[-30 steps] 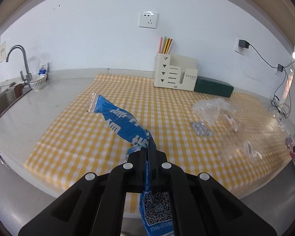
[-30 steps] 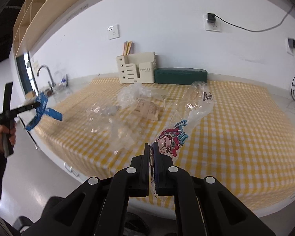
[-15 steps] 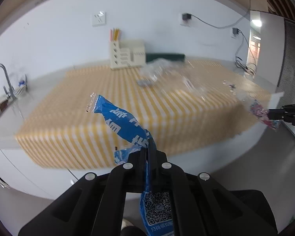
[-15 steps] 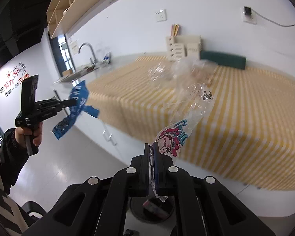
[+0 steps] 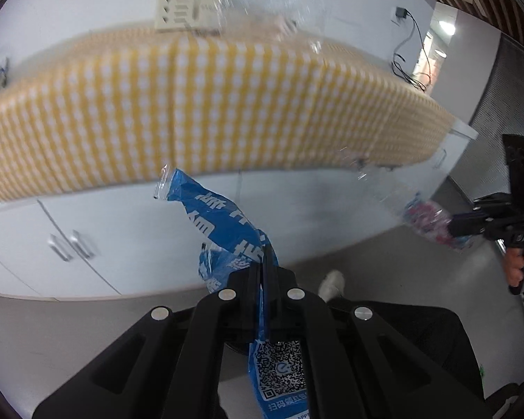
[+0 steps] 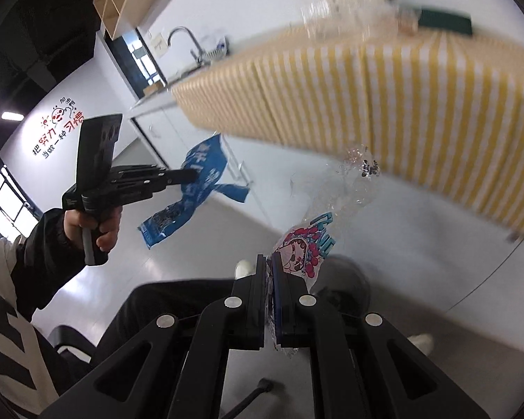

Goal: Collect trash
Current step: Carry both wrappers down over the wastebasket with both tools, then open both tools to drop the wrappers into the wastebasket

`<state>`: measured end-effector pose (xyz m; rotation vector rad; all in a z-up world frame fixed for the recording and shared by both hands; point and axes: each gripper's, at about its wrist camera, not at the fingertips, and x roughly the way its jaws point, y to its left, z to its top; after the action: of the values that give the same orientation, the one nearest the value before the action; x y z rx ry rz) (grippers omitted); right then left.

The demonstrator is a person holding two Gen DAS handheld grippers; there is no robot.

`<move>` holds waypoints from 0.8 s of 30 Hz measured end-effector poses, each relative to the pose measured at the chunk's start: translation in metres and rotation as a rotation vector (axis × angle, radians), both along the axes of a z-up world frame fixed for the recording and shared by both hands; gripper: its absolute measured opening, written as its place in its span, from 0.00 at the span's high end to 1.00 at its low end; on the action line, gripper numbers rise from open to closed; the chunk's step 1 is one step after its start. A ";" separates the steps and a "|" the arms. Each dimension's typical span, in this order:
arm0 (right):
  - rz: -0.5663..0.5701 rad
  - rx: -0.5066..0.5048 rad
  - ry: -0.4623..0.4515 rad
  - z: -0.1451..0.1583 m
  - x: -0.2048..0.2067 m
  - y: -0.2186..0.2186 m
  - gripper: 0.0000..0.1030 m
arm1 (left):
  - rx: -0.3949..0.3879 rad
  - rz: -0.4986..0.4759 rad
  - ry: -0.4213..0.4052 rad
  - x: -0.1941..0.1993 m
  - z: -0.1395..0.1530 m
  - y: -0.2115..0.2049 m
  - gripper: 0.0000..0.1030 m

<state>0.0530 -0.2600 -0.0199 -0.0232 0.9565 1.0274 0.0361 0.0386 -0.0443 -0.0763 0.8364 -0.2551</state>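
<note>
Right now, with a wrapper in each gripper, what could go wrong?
The blue wrapper hangs long from the shut left gripper, held only at a narrow strip, so it might slip out. The clear candy wrapper in the right gripper is thin and could tear.

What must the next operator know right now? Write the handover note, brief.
Left tool: shut on the blue wrapper, held in the air below the counter edge.
Right tool: shut on the clear cartoon wrapper, also off the counter, above a round dark object on the floor, possibly a bin.
Done: both wrappers picked up and carried away from the checked cloth.
Left: drop both wrappers in the trash, then fetch the clear plastic pieces on the cloth near the organizer.
</note>
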 end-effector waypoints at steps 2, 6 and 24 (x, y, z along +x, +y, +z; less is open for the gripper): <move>0.010 0.004 0.052 -0.024 0.008 0.002 0.92 | -0.011 -0.029 0.018 0.005 -0.019 -0.005 0.98; 0.029 0.001 0.162 -0.079 0.030 0.010 0.92 | -0.031 -0.092 0.087 0.021 -0.073 -0.014 0.98; -0.054 -0.054 0.634 -0.328 0.116 0.071 0.92 | -0.067 -0.088 0.493 0.109 -0.316 -0.037 0.98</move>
<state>0.1695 -0.1885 -0.3481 0.2978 1.5500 0.9733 0.1453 0.0012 -0.3604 -0.1693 1.3237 -0.3539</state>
